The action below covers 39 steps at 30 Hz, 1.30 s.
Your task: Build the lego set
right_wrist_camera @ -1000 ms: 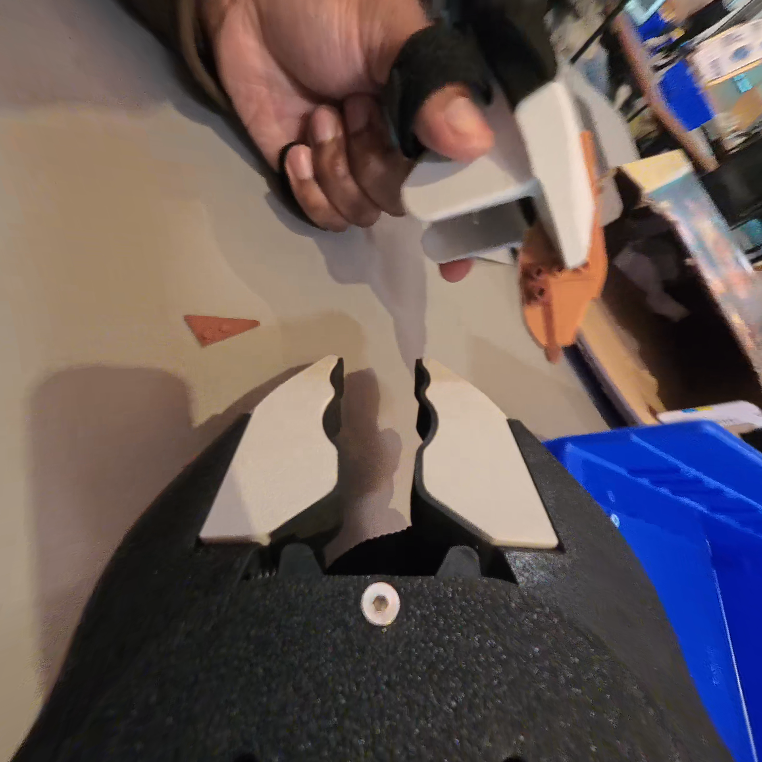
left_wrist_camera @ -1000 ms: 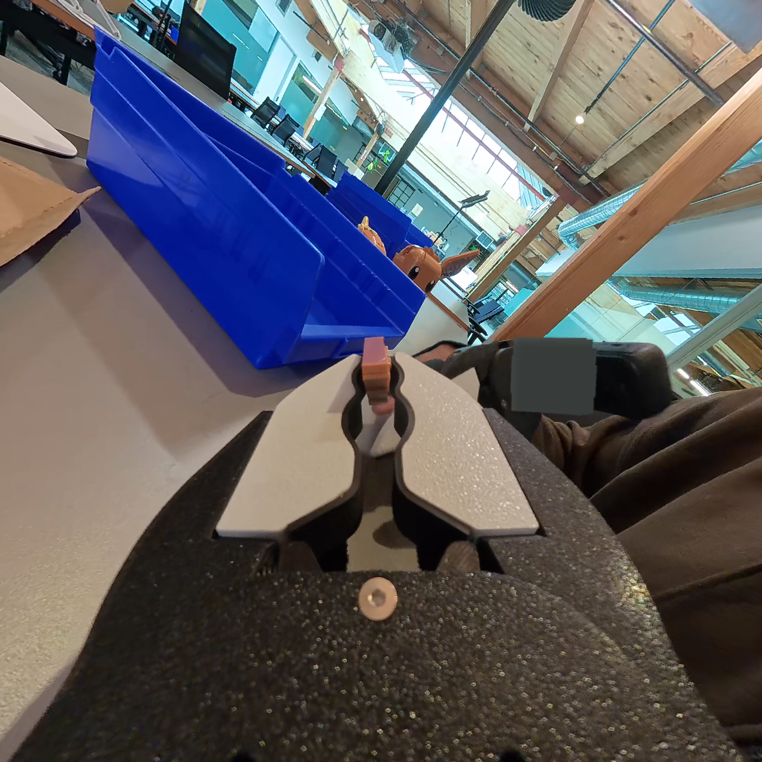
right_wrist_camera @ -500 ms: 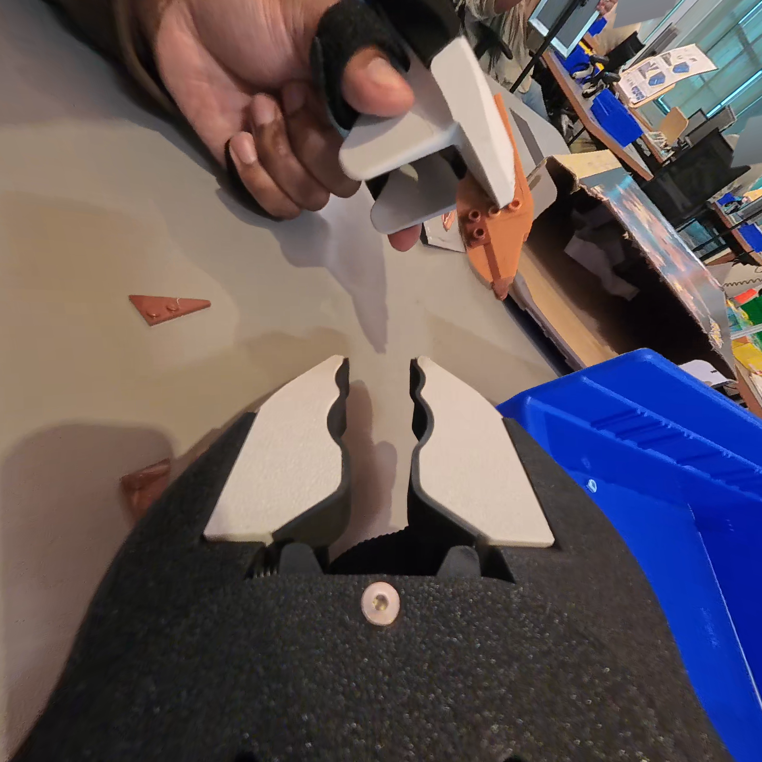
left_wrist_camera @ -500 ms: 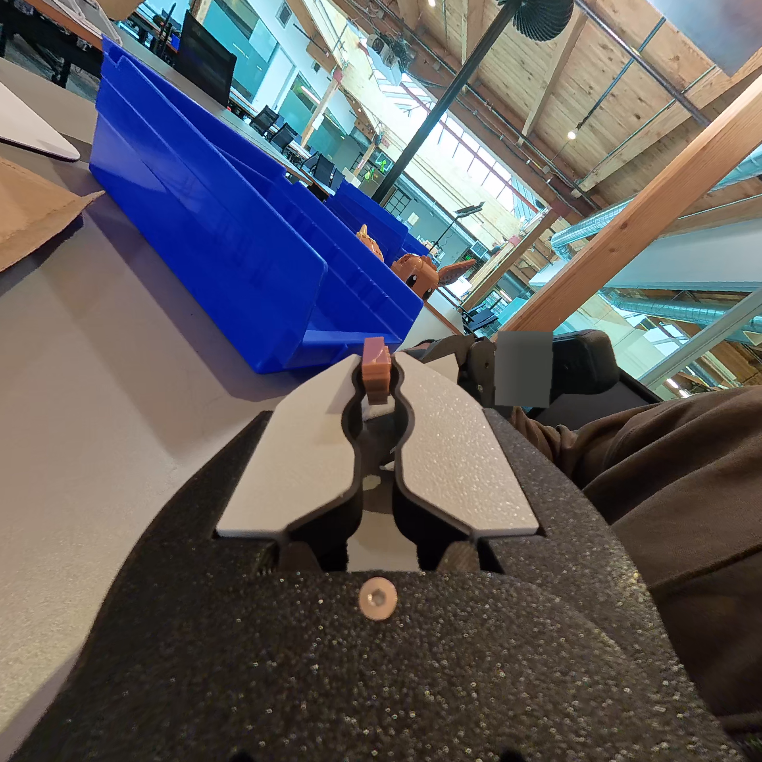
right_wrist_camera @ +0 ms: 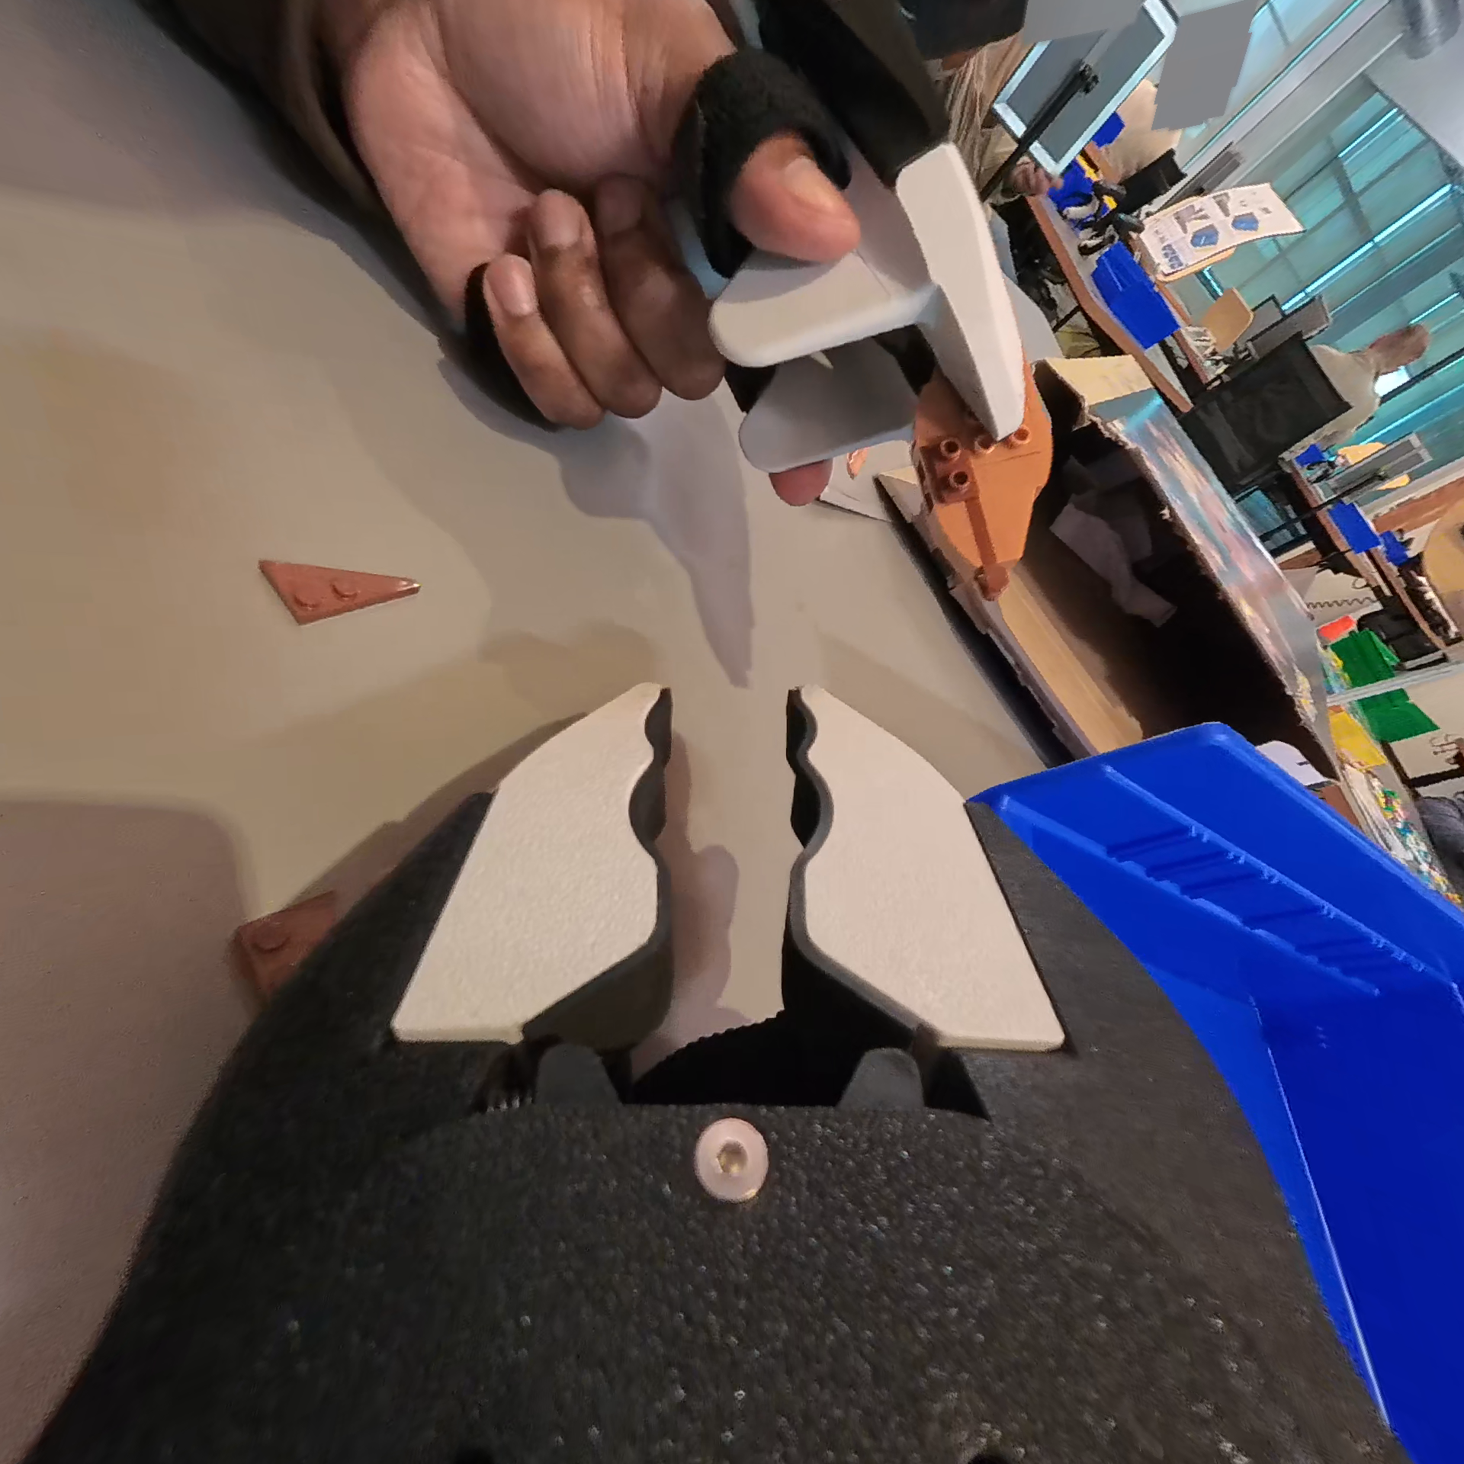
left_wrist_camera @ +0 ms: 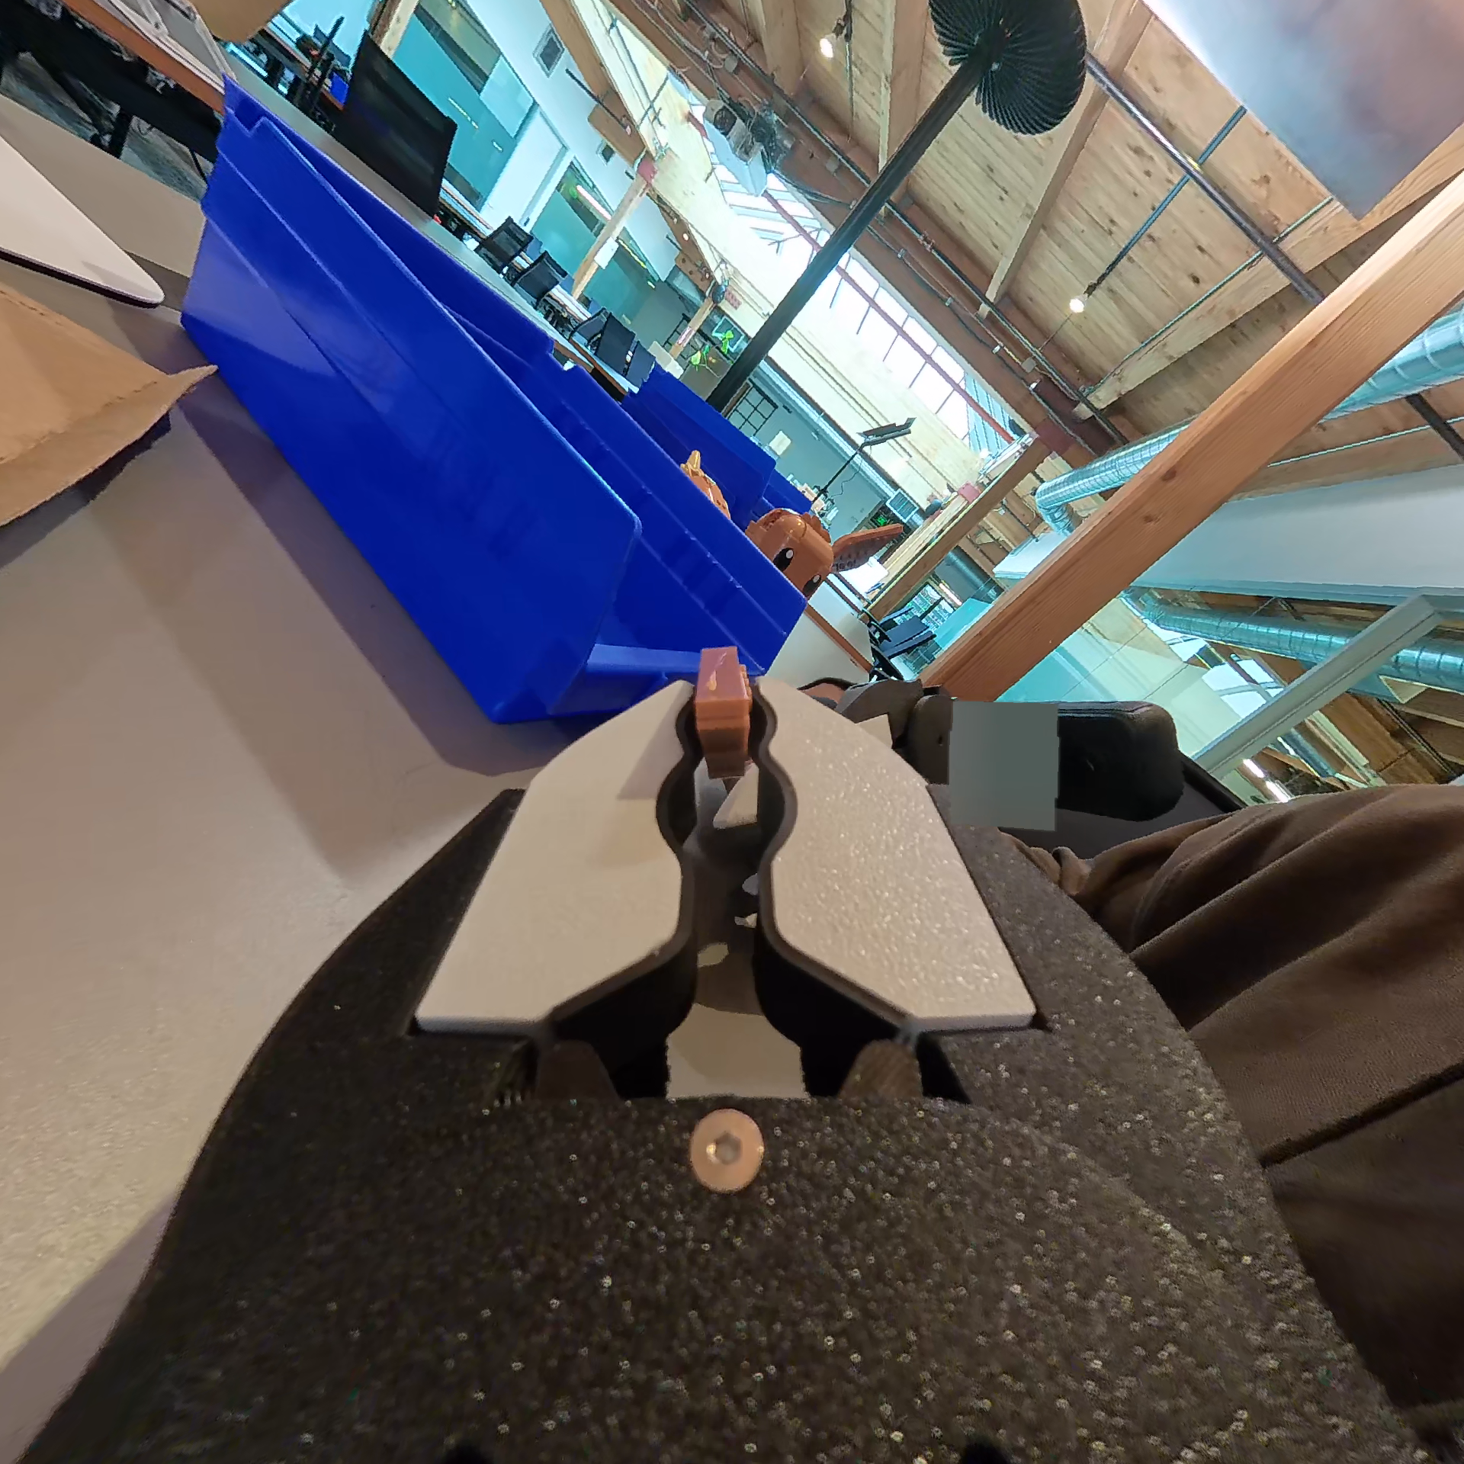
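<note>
Clamping an orange brick piece (left_wrist_camera: 722, 707), left tool (left_wrist_camera: 722, 697); right tool (right_wrist_camera: 729, 697) bare.

- The left wrist view sits low over the grey table (left_wrist_camera: 198, 792), tilted up toward the ceiling beams, close beside the blue bin (left_wrist_camera: 412, 475).
- The right wrist view looks down at the same table (right_wrist_camera: 238, 396), near it.
- Both views share the table and blue bin (right_wrist_camera: 1267, 951).

Timber ceiling (left_wrist_camera: 1109, 198), glazed walls (left_wrist_camera: 491, 103), grey table (left_wrist_camera: 198, 673)
</note>
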Available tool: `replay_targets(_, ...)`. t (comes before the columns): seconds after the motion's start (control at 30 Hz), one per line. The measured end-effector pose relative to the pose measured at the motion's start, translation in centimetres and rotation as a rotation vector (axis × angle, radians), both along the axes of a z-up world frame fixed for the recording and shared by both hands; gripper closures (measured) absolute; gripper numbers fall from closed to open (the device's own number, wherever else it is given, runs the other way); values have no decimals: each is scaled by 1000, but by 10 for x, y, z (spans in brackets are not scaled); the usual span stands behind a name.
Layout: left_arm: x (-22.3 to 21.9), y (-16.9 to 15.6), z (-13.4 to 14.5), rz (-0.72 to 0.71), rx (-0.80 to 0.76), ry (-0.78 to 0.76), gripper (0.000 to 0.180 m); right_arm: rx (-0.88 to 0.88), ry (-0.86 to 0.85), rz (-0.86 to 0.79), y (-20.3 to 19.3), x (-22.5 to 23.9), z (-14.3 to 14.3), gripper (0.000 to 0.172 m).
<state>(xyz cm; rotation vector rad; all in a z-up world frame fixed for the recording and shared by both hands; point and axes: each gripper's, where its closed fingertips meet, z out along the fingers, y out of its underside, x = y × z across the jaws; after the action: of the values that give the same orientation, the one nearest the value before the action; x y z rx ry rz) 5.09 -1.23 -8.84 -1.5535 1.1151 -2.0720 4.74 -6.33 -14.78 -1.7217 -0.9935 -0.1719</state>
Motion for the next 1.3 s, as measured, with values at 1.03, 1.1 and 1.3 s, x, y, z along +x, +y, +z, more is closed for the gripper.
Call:
replay_targets(1.03, 0, 8, 0, 23, 12, -6, 170, -16, -43, 7, -2, -3, -10, 144)
replay_targets(1.1, 0, 9, 0, 24, 9, -5, 170, -16, -43, 8, -2, -3, -10, 144)
replay_targets(1.3, 0, 10, 1, 21, -4, -5, 170, -15, -47, 9, -2, -3, -11, 144)
